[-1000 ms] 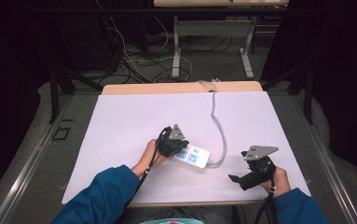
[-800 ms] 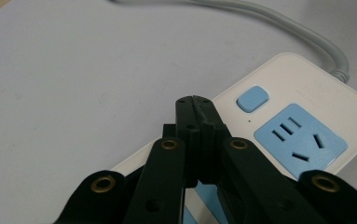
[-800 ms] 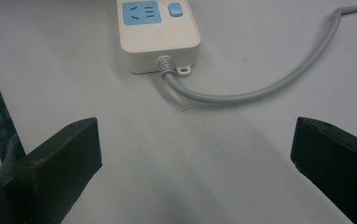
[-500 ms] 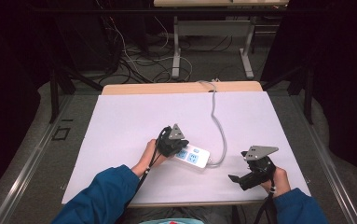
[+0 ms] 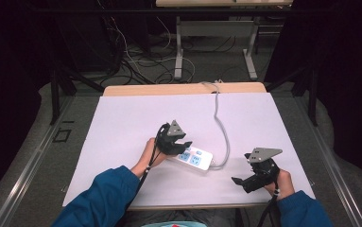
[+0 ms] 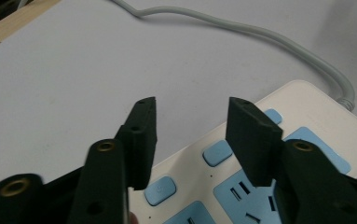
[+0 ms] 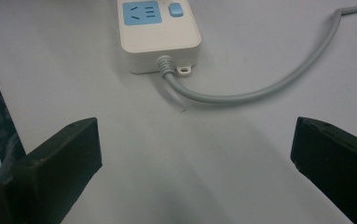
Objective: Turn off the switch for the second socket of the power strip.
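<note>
the white power strip [image 5: 195, 159] with blue sockets lies near the front middle of the white worktop [image 5: 122, 123], its grey cable [image 5: 222, 127] curving away to the far edge. the left gripper [image 6: 190, 135] hovers just over the strip's blue buttons, jaws partly apart and holding nothing. the right gripper [image 5: 239, 180] rests well apart to the strip's right, jaws spread wide and empty.

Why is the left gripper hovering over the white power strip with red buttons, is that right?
Not quite: the buttons are light blue, as the left gripper view shows. The left gripper does hover, jaws apart, over the white power strip.
</note>
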Demonstrator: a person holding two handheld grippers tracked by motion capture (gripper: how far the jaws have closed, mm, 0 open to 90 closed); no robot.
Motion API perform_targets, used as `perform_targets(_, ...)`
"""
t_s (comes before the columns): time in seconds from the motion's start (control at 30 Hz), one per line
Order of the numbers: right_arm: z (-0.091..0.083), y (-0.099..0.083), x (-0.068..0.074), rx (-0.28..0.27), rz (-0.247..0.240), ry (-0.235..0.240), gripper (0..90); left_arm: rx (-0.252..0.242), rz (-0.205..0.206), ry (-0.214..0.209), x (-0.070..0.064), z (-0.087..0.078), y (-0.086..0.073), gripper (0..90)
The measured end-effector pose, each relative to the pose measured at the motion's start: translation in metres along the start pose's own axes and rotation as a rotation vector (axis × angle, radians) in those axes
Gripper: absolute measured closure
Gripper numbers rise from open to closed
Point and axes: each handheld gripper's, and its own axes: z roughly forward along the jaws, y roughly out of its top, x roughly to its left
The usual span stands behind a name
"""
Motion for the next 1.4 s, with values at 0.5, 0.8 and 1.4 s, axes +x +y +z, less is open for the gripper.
perform_targets(0.5,0.000,0.000,0.000,0.000,-0.005,0.003,1.0,0.051,-0.013,0.012,-0.002,0.004,0.002,2.2)
perform_targets(0.8,0.000,0.001,0.000,0.000,-0.003,0.003,1.0,0.053,-0.016,0.011,-0.004,0.003,0.002,0.2)
perform_targets(1.4,0.000,0.000,0.001,-0.004,-0.003,-0.006,1.0,0.056,0.007,0.021,-0.002,-0.010,-0.002,0.3)
